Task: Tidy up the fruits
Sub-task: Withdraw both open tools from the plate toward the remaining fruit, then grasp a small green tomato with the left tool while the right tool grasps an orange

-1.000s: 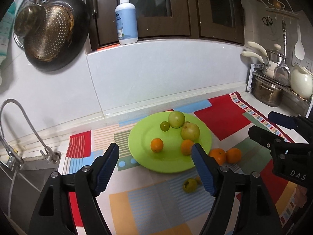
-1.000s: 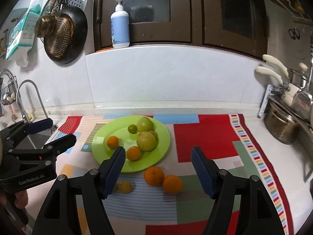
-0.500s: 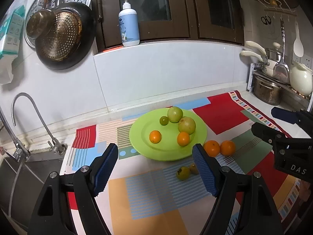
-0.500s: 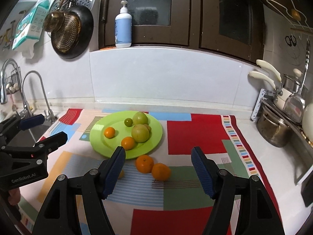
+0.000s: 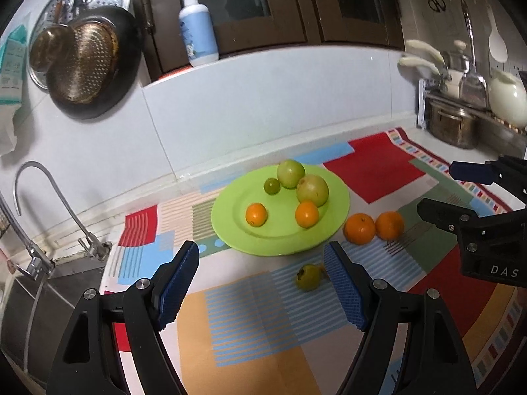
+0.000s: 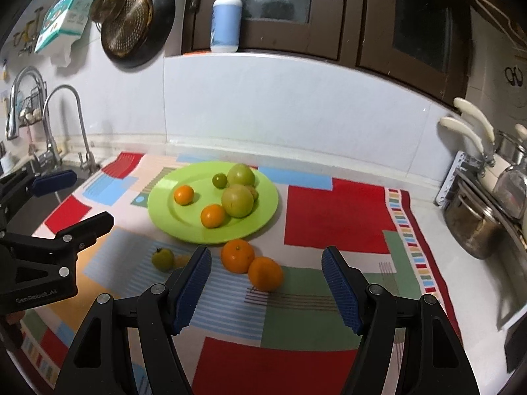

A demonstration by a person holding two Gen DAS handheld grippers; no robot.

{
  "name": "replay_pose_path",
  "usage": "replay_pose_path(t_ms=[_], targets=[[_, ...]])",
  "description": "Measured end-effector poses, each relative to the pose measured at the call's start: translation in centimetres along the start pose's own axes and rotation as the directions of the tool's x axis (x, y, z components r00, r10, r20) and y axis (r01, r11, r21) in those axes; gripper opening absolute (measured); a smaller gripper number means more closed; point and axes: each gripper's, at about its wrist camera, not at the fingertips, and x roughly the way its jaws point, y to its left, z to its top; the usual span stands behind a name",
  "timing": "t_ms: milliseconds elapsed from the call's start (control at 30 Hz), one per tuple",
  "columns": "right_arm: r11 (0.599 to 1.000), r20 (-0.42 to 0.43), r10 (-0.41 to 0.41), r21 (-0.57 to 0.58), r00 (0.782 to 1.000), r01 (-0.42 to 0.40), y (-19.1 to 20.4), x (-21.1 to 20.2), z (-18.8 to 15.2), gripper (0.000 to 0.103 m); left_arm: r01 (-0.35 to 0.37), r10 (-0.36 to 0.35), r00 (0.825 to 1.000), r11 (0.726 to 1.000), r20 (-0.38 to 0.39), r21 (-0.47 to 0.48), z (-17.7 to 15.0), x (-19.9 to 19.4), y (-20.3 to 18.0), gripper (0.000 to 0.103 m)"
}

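Both the left gripper (image 5: 262,283) and right gripper (image 6: 266,288) hang released, empty, above two round oranges (image 6: 252,263) beside the lime-green plastic plate (image 6: 263,217).

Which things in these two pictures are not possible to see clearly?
- Small yellowish fruit beside the small green fruit: right wrist view, half hidden by the right tongs; left wrist view, by the left tongs.
- Brownish fruit on the lime-green plate: behind two large green fruits.
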Motion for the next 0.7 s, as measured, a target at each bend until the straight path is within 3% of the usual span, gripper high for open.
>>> replay_pose_path(t_ms=[333, 700], targets=[[1.0, -0.098, 0.025, -0.001, 0.995, -0.026, -0.4, 4.1, -1.5, 0.07, 0.055, -0.051, 0.994, 0.998, -0.1, 0.043, -1.7, 4.1, -1.1, 0.077], [0.998, -0.175, 0.048, -0.018, 0.983, -0.052, -0.3, 7.7, -2.7, 0.07, 0.138, -0.122, 0.971, 0.988, -0.207, 0.067, -3.2, 8.3, -1.9, 0.064]])
